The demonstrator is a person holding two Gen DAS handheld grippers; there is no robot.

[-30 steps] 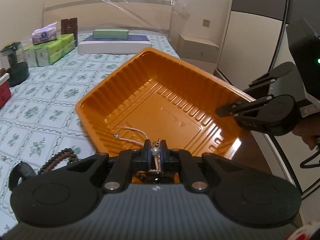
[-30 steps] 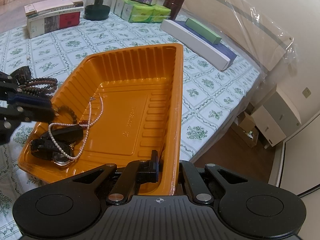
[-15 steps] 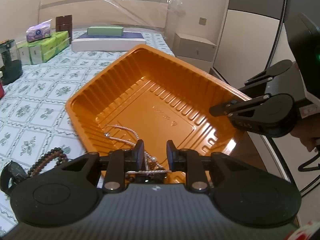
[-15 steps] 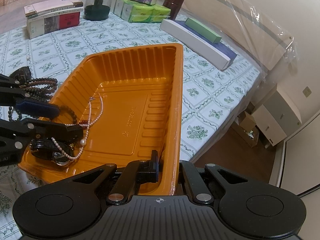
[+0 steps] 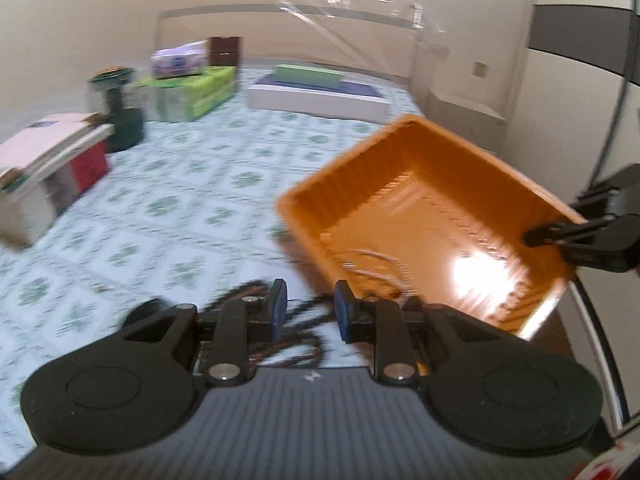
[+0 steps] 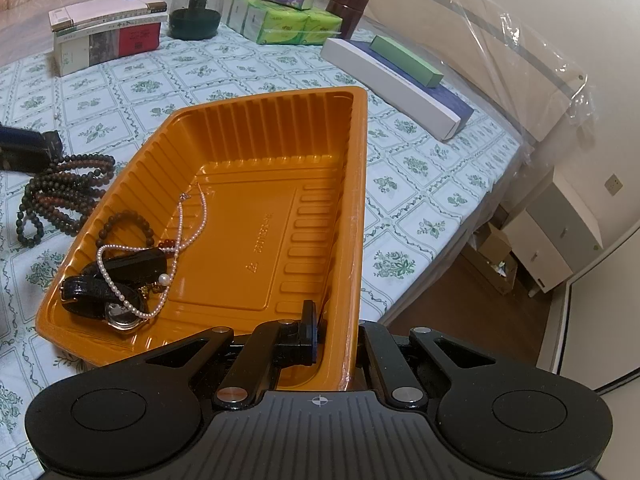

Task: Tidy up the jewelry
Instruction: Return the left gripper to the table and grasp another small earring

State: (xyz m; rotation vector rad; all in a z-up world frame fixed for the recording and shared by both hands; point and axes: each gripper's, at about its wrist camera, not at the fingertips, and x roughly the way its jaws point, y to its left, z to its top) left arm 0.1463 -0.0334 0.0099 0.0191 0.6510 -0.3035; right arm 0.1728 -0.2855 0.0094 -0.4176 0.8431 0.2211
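Right gripper (image 6: 334,334) fingers clench the orange tray (image 6: 362,184) wall at lower centre; left gripper (image 5: 307,312) fingers, released over the dark bead strand (image 6: 60,196), may snag its loops.

The left wrist view is motion-blurred: the left gripper (image 5: 307,306) stands with its blue-padded fingers apart and nothing between them, above a dark bead strand (image 5: 280,328) lying on the green-patterned cloth (image 5: 168,216). To the right sits the orange tray (image 5: 400,184) with a thin pale chain (image 5: 376,264) inside near its closer wall — the right gripper (image 5: 536,236) is at the tray's right rim, though the grip itself cannot be made out. Farther back stand stacked books (image 5: 52,160), a dark jar (image 5: 120,120), green tissue packs (image 5: 192,92) and a long white box (image 5: 316,96).
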